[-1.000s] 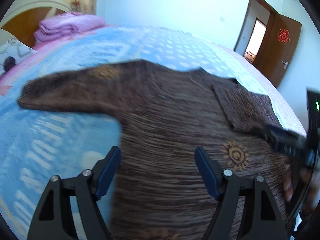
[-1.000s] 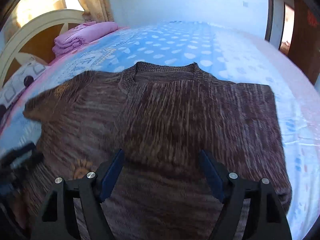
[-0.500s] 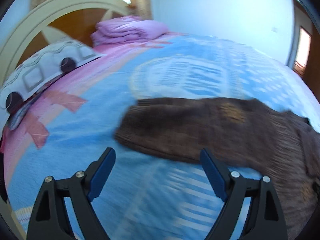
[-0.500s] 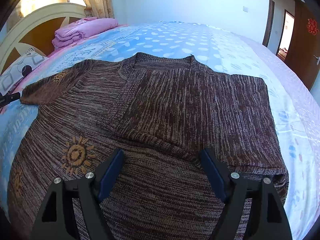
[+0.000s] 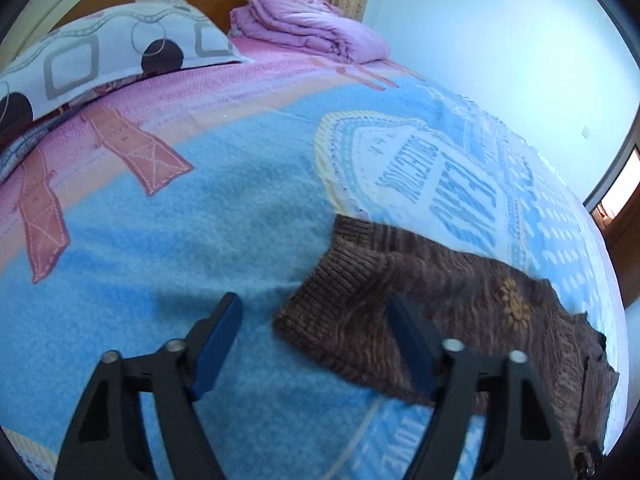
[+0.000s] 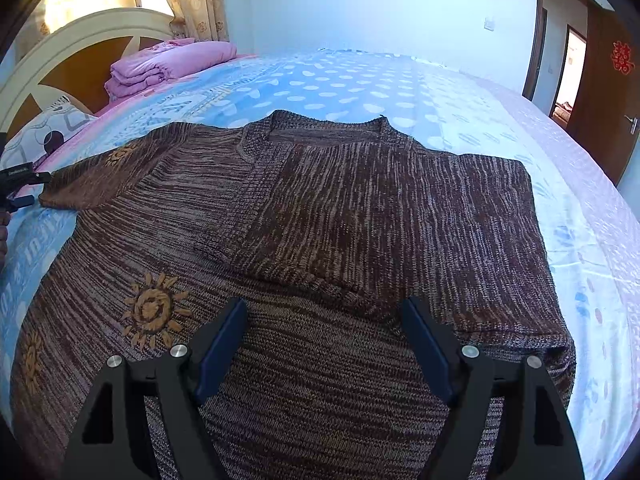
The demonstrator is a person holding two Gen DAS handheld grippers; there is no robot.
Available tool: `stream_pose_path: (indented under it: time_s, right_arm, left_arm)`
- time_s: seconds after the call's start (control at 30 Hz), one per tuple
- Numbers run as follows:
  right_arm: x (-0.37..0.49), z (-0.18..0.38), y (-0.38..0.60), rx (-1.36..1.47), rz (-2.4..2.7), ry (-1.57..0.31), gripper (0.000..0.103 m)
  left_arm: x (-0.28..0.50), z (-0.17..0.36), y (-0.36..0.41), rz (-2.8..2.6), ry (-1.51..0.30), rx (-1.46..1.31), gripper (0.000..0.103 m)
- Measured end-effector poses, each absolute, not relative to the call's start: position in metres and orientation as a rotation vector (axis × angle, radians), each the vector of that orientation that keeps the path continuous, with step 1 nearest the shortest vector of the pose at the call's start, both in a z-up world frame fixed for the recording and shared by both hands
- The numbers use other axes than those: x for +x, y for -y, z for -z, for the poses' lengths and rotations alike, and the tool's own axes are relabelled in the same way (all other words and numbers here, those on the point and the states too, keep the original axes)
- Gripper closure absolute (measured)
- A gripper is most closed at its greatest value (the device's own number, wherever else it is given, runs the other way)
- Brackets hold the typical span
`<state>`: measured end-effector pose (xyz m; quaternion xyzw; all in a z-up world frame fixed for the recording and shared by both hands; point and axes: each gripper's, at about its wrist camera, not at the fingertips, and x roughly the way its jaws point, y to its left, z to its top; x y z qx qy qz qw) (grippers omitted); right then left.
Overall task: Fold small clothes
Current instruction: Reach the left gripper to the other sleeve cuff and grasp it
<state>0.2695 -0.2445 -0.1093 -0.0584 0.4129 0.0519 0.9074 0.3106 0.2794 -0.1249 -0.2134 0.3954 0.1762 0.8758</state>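
Observation:
A brown knit sweater (image 6: 320, 220) with orange sun motifs lies flat on the blue blanket (image 6: 360, 84). One sleeve is folded across its chest. The other sleeve stretches out to the left and ends in a ribbed cuff (image 5: 332, 308). My left gripper (image 5: 314, 304) hovers at that cuff, which lies between the closing jaws; the pads are not pressing on it. In the right wrist view the left gripper (image 6: 40, 189) shows at the far left beside the cuff (image 6: 60, 196). My right gripper (image 6: 324, 304) stands open just above the sweater's lower middle, holding nothing.
A folded pink quilt (image 5: 312, 28) and a patterned pillow (image 5: 112, 52) lie against the headboard (image 6: 60, 52). The bed's right edge (image 6: 600, 208) drops off toward a brown door (image 6: 608, 92). Open blanket (image 5: 160, 240) spreads left of the cuff.
My left gripper swept left from over the sweater's body along the outstretched sleeve to its cuff, and its jaws narrowed. The right gripper stayed put over the sweater.

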Motion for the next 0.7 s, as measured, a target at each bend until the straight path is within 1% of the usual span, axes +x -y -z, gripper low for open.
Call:
stream_pose_path:
  time_s: [0.23, 0.27, 0.3, 0.33, 0.37, 0.47, 0.6, 0.7]
  right_arm:
    - [0.268, 0.108, 0.247, -0.108, -0.112, -0.844, 0.023]
    - [0.268, 0.107, 0.247, -0.108, -0.112, -0.843, 0.023]
    - [0.268, 0.108, 0.247, -0.107, -0.112, -0.843, 0.023]
    - [0.268, 0.107, 0.248, -0.106, -0.112, -0.843, 0.023]
    - [0.268, 0.107, 0.248, -0.105, -0.113, -0.841, 0.023]
    - [0.268, 0.107, 0.249, -0.104, -0.112, -0.838, 0.023]
    - [0.268, 0.107, 0.249, -0.104, -0.112, -0.838, 0.023]
    - [0.268, 0.106, 0.250, -0.102, -0.113, -0.836, 0.023]
  left_arm:
    - [0.321, 0.134, -0.291, -0.366, -0.806, -0.485, 0.033]
    - [0.322, 0.135, -0.290, -0.351, -0.807, -0.478, 0.043]
    - [0.323, 0.134, -0.288, -0.317, -0.811, -0.476, 0.077]
    - [0.324, 0.135, -0.286, -0.269, -0.824, -0.484, 0.099]
    - [0.325, 0.136, -0.282, -0.214, -0.836, -0.499, 0.096]
    - [0.320, 0.127, -0.274, -0.183, -0.801, -0.481, 0.097]
    - [0.315, 0.111, -0.281, -0.137, -0.769, -0.604, 0.097]
    - [0.315, 0.095, -0.281, -0.120, -0.746, -0.637, 0.097]
